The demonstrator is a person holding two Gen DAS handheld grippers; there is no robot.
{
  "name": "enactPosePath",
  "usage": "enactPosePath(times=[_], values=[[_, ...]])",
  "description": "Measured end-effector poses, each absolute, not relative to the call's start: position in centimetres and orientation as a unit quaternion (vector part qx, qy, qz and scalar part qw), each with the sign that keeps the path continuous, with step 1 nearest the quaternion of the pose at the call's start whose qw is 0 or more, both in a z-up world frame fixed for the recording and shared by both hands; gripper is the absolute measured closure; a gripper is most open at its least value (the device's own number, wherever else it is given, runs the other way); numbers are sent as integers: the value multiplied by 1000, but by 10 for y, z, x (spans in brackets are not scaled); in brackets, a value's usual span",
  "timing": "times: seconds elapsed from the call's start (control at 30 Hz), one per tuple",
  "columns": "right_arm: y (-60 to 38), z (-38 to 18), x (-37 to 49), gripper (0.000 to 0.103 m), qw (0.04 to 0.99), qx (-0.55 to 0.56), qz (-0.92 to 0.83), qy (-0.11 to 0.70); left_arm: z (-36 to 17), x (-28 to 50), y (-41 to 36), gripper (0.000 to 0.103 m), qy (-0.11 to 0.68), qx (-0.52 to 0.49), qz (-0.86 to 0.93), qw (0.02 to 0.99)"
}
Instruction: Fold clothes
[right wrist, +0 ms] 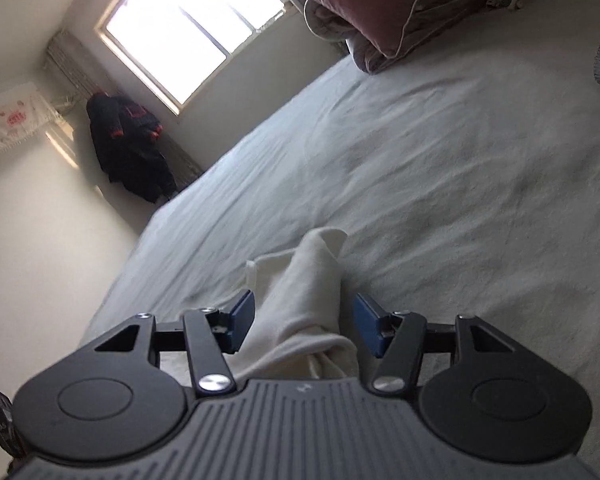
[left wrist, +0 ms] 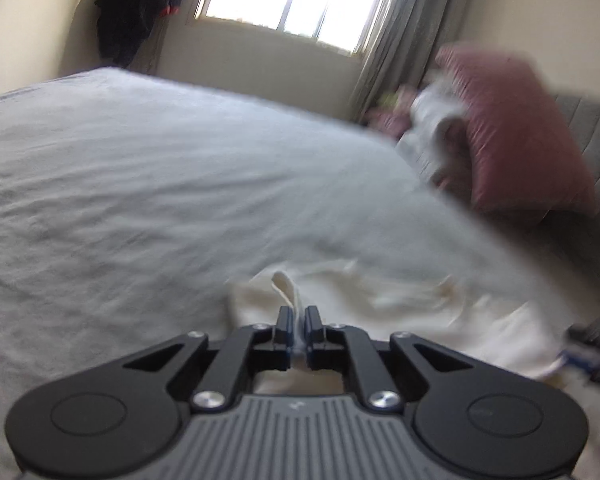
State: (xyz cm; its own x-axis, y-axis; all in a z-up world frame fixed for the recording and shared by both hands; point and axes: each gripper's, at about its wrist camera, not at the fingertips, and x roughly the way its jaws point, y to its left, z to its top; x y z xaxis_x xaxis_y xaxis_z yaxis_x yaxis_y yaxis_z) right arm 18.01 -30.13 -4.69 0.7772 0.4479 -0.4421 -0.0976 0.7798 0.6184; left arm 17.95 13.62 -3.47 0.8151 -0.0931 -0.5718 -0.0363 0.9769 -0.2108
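A pale bed (left wrist: 140, 184) fills both views. A cream garment (left wrist: 400, 312) lies crumpled at lower centre of the left view. The left claw (left wrist: 298, 326) is clamped on a fold of it. The right claw (right wrist: 304, 324) stands open astride a raised ridge of the cloth, pads clear.

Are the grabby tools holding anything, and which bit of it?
The left tool pinches a thin fold at the edge of the cream garment. The right tool is open around a bunched part, not squeezing it.
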Motion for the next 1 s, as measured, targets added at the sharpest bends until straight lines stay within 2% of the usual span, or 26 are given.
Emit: enactPosePath(times=[0.07,0.2,0.27,0.4,0.47,0.5,0.57,0.6,0.63,0.73,0.77,0.87,1.0], values=[[-301,-43,173,44,899,280,151,301,-34,184,130,93,318,-67,20,946],[-296,-41,162,44,896,265,166,316,-13,195,101,72,302,-35,11,953],[-290,-40,160,45,903,235,165,320,-1,204,81,68,291,-31,-20,956],[-295,-50,163,48,902,252,163,310,8,231,16,64,312,-21,-122,942],[-301,-57,167,50,896,276,178,299,7,245,-16,66,327,-25,-179,927],[-303,-59,169,51,895,279,181,297,4,252,-30,78,338,-34,-210,917],[-303,-61,174,53,891,284,186,301,-3,266,-58,92,358,-48,-266,894],[-304,-63,176,54,889,286,190,303,-9,273,-70,95,367,-46,-277,886],[-304,-65,177,56,886,290,192,305,-16,279,-82,96,377,-45,-287,879],[-306,-70,177,76,882,291,193,316,-37,292,-109,99,406,-39,-289,866],[-306,-70,175,79,882,287,194,319,-43,293,-116,99,410,-33,-285,866],[-310,-62,167,86,884,268,199,328,-53,291,-130,99,403,-17,-269,875],[-316,-59,156,89,882,260,198,339,-52,293,-133,99,399,-20,-256,880]])
